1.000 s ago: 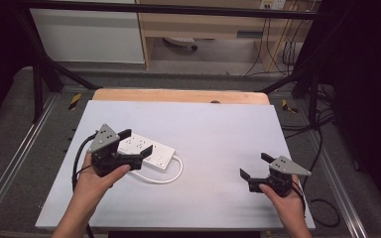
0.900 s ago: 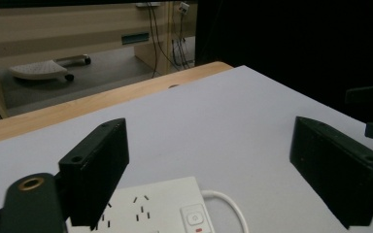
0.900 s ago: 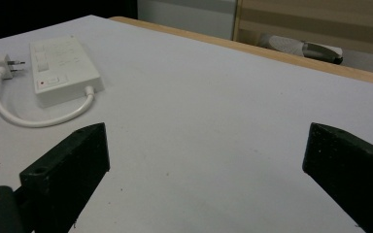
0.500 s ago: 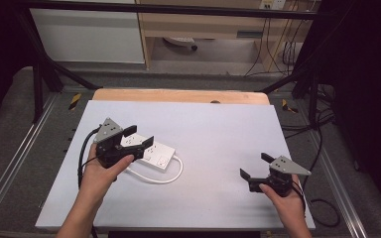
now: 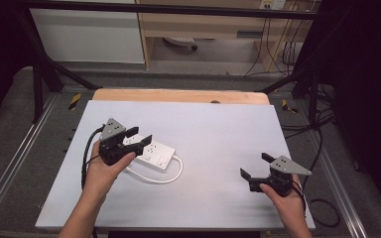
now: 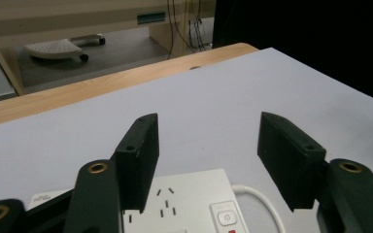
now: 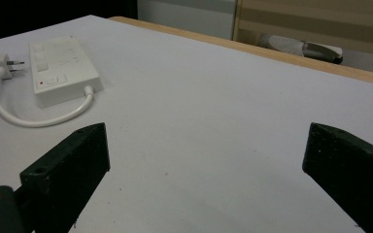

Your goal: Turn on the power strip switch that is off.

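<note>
Much bare table [image 5: 218,124] lies between power strip [image 5: 151,153] and right edge.

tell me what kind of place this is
Probably a lab or workshop recording bench: a white-topped table inside a black metal frame, cables trailing on the floor, and a white power strip set out.

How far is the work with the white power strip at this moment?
Nothing looks finished yet: the power strip lies flat on the table, its cord looped beside it. In hand: the left hand-held gripper is above the strip, its jaws have just been closing but are not pressing it. Left to do: grip the strip. The right hand-held gripper waits open, apart.
</note>
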Demonstrator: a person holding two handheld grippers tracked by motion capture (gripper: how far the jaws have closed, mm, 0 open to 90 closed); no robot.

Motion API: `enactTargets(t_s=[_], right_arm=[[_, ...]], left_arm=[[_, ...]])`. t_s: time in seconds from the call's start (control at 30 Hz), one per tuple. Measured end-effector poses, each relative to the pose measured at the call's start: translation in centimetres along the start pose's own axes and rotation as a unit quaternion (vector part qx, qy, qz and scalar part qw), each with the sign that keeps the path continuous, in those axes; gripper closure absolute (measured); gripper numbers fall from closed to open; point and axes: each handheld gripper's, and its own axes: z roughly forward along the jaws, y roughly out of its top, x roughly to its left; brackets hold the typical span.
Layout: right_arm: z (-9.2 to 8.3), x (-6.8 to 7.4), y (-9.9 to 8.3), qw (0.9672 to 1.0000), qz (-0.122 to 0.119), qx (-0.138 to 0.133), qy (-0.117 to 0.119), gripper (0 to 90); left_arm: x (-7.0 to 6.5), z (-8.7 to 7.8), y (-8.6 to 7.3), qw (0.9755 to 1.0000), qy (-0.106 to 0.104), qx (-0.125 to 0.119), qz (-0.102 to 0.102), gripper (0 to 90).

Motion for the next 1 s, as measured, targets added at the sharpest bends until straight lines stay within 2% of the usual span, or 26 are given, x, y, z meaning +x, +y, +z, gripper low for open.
enactTargets(t_s=[0.17, 0.4, 0.57, 0.73, 0.87, 1.0], right_arm=[[0.0, 0.0, 0.0, 1.0000, 0.000, 0.000, 0.000, 3.5], [0.0, 0.0, 0.0, 1.0000, 0.000, 0.002, 0.001, 3.6], [0.0, 0.0, 0.0, 1.0000, 0.001, 0.001, 0.001, 3.6], [0.0, 0.0, 0.0, 1.0000, 0.000, 0.002, 0.002, 3.7], [-0.1, -0.1, 0.0, 1.0000, 0.000, 0.000, 0.001, 3.7], [-0.1, -0.3, 0.0, 1.0000, 0.000, 0.000, -0.001, 3.7]], left_arm=[[0.4, 0.5, -0.6, 0.9999, 0.005, 0.010, 0.000, 51.3], [0.8, 1.0, -1.3, 0.9997, 0.011, 0.024, 0.002, 57.6], [0.9, 1.3, -1.9, 0.9992, 0.011, 0.037, 0.003, 69.2], [1.2, 1.6, -2.6, 0.9988, 0.014, 0.046, 0.003, 75.2], [1.5, 1.7, -3.1, 0.9980, 0.019, 0.058, -0.016, 79.7], [1.7, 1.7, -3.5, 0.9976, 0.020, 0.063, -0.020, 82.1]])
